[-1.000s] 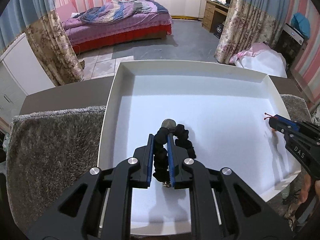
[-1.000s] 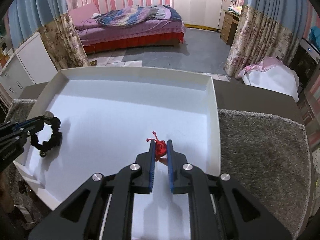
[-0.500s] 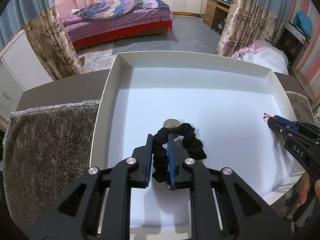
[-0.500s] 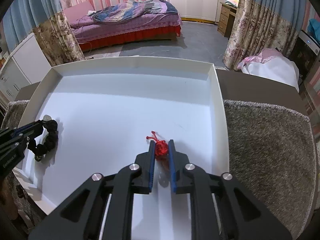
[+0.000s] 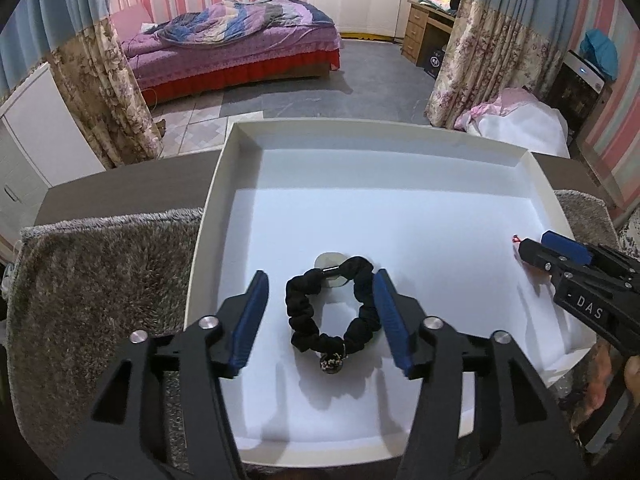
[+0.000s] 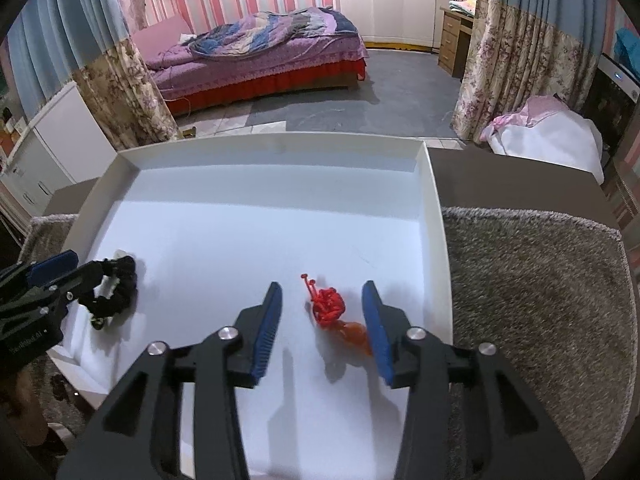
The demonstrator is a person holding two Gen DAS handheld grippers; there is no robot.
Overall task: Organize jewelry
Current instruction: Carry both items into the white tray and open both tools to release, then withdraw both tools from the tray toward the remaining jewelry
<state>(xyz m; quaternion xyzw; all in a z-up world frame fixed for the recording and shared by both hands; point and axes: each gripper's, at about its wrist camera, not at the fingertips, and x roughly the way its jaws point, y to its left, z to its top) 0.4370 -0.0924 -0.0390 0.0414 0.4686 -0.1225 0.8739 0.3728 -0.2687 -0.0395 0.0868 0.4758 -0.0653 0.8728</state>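
Observation:
A black scrunchie bracelet (image 5: pixel 302 308) with a bead charm (image 5: pixel 331 362) and a grey disc (image 5: pixel 330 262) lies flat on the floor of the white tray (image 5: pixel 208 216). My left gripper (image 5: pixel 320 276) straddles it, jaws opening, blue pads off the fabric. In the right wrist view a red knotted cord charm (image 6: pixel 328 306) with an orange piece (image 6: pixel 354 332) rests on the tray (image 6: pixel 434 208) floor. My right gripper (image 6: pixel 322 286) stands over it, jaws opening, the right pad close beside the orange piece. Each gripper shows at the other view's edge: right gripper (image 5: pixel 534 242), left gripper (image 6: pixel 82 266).
The tray sits on a grey shaggy mat (image 5: pixel 100 280) that spreads out on both sides (image 6: pixel 540 300), over a brown tabletop (image 5: pixel 120 188). A person's hand (image 5: pixel 632 376) holds the right gripper. Beyond the table are flowered curtains and a bed.
Both grippers went from shut to open. The scrunchie and the red knot, pinched between the pads before, now lie loose on the tray floor.

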